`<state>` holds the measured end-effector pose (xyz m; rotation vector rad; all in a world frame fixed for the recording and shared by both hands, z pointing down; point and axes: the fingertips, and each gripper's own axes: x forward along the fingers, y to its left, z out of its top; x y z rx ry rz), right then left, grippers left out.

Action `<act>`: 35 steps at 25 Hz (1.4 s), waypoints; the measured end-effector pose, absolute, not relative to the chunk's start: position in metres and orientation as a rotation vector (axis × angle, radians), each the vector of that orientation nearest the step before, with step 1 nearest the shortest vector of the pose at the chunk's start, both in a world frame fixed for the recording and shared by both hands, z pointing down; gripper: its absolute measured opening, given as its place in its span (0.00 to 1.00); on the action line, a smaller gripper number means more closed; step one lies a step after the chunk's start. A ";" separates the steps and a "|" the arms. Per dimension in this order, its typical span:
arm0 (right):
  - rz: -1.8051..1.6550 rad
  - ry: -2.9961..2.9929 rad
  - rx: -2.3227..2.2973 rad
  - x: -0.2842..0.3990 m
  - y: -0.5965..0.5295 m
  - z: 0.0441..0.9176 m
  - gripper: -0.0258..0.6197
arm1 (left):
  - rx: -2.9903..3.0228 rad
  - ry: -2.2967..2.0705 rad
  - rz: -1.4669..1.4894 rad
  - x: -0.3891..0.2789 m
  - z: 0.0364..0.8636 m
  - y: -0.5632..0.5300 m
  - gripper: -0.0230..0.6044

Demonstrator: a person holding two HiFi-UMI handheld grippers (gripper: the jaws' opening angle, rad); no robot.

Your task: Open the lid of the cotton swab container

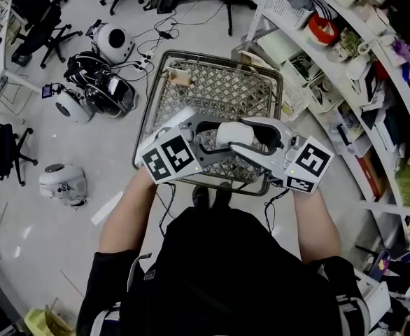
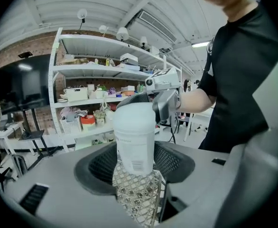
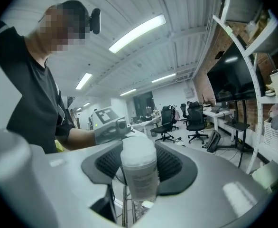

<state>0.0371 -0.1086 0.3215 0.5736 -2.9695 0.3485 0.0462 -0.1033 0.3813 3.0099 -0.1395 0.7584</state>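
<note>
White swab container (image 1: 231, 133) in air above shopping cart (image 1: 191, 89), between both grippers. Right gripper (image 1: 255, 137) pinches it from right. Left gripper (image 1: 210, 140) jaws spread around it, loose.

Head camera up top, peering steeply down onto the silver wire-mesh shopping cart (image 1: 219, 82). The camera on the left gripper (image 2: 135, 170) faces the white metal shelving (image 2: 101, 70). The one on the right gripper (image 3: 139, 179) faces opposite, toward black office chairs (image 3: 192, 120). Both sit close, sharing the white translucent plastic cylinder container (image 2: 134, 132).
</note>
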 end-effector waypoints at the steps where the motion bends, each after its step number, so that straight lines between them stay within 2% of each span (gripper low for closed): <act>1: 0.367 -2.983 0.578 0.038 -0.109 0.318 0.38 | 3.011 -0.145 0.756 0.046 0.382 -0.104 0.41; 10: 0.350 -2.962 0.507 0.034 -0.101 0.318 0.39 | 2.962 -0.048 0.713 0.048 0.384 -0.093 0.35; 23: 0.074 -2.844 0.467 0.023 -0.097 0.318 0.38 | 2.831 -0.019 0.768 0.043 0.395 -0.089 0.35; 35: -0.012 -2.868 0.536 0.022 -0.102 0.305 0.39 | 2.839 -0.086 0.798 0.038 0.399 -0.102 0.35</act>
